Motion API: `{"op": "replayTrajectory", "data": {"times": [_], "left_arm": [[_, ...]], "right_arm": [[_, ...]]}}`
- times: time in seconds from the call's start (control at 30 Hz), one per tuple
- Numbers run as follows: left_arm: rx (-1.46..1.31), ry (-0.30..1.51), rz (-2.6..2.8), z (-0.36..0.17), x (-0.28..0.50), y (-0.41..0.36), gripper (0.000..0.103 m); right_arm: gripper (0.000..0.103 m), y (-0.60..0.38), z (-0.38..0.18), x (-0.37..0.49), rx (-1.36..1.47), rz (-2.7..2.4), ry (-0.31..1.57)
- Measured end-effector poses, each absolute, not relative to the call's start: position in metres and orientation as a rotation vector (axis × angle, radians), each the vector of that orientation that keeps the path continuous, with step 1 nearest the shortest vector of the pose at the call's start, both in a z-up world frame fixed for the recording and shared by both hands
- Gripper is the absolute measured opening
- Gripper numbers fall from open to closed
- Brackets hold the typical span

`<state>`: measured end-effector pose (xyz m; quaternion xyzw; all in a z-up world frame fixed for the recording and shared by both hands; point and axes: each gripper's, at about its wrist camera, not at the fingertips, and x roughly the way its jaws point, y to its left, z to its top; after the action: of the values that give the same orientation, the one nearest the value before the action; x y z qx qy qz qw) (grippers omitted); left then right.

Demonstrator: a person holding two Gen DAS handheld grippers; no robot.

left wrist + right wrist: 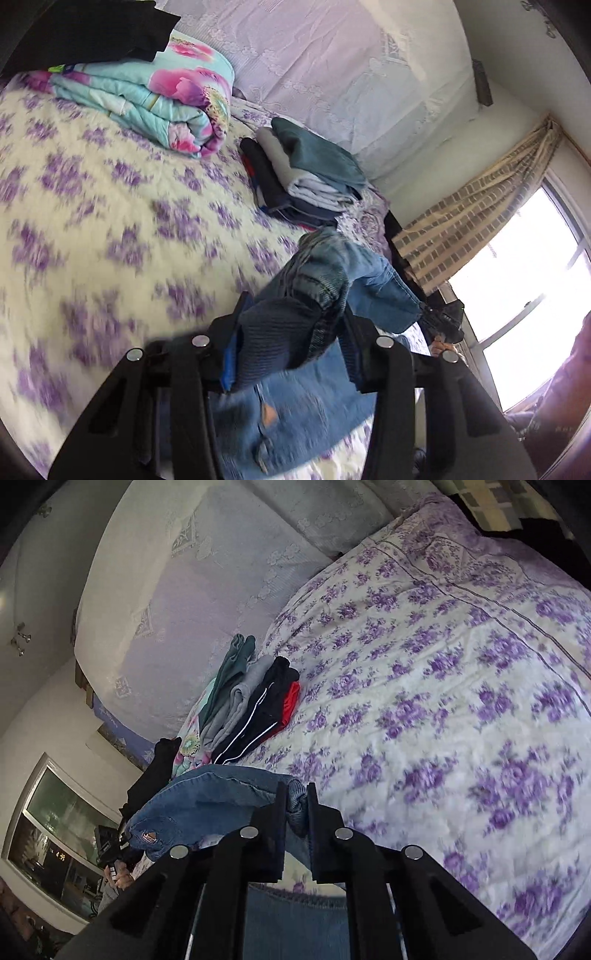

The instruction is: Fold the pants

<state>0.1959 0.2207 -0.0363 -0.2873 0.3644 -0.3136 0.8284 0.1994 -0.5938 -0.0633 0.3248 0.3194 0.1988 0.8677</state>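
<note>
A pair of blue jeans (373,280) hangs lifted above the purple-flowered bedspread (92,206), stretched between both grippers. My left gripper (295,328) is shut on a thick bunch of the denim waistband, which fills the gap between its fingers (356,343). In the right wrist view the jeans (210,794) run off to the left, and my right gripper (297,808) is shut on a thin fold of their edge. The right gripper (445,319) shows in the left view, and the left gripper (107,843) in the right view, each in a hand.
A stack of folded clothes (306,177) (251,701) lies near the lace-covered headboard (332,66). A folded floral quilt (147,99) with a black garment (92,33) on it sits at the bed's far corner. A window (524,295) and curtain (472,229) lie beyond the bed.
</note>
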Motion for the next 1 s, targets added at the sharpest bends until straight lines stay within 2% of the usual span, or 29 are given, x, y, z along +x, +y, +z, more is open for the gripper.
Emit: {"op": "replayTrajectory", "data": {"times": [0.27, 0.4, 0.53, 0.6, 0.77, 1.0], "left_arm": [[-0.713, 0.809, -0.648, -0.082, 0.113, 0.236, 0.036], [-0.725, 0.851, -0.665, -0.097, 0.1, 0.236, 0.038], [-0.656, 0.947, -0.64, -0.104, 0.088, 0.231, 0.041], [-0.621, 0.961, -0.625, -0.1, 0.08, 0.229, 0.042], [-0.492, 0.959, -0.523, -0.085, 0.062, 0.217, 0.044], [-0.46, 0.881, -0.446, -0.071, 0.069, 0.217, 0.045]], "right_arm": [[0.01, -0.609, -0.093, 0.101, 0.673, 0.398, 0.625], [0.025, -0.602, -0.111, 0.072, 0.607, 0.366, 0.688], [0.031, -0.617, -0.125, 0.046, 0.707, 0.315, 0.657], [0.041, -0.624, -0.128, 0.038, 0.755, 0.292, 0.635], [0.042, -0.62, -0.135, 0.031, 0.837, 0.302, 0.632], [0.043, -0.591, -0.148, 0.035, 0.992, 0.301, 0.653]]}}
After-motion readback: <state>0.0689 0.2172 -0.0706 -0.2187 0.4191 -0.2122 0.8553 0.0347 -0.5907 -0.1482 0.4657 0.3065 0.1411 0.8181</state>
